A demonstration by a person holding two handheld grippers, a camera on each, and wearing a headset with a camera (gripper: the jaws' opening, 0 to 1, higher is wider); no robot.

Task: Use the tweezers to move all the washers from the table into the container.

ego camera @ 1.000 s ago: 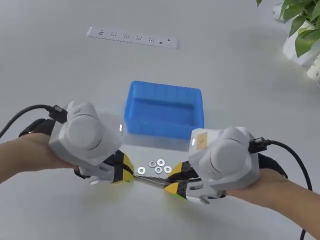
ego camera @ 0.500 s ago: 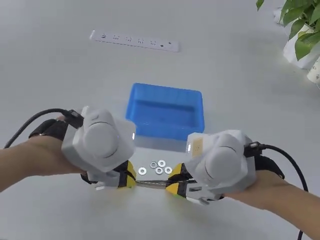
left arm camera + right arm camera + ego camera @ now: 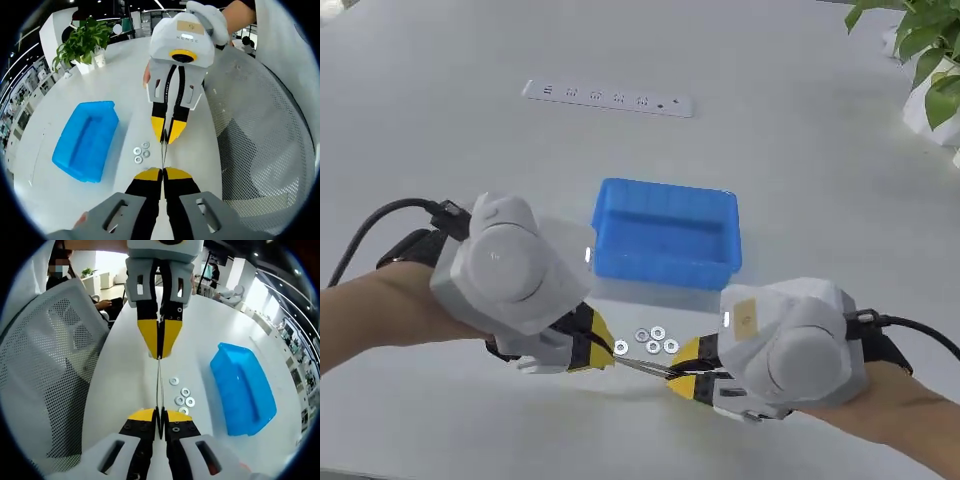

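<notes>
Left gripper and right gripper both clamp shut on my tweezers, one end each.
Washers lie on the table just beyond the tweezers, the blue container farther off; I judge none moved yet, and next one gripper must take the tool and bring its tips to a washer.
</notes>
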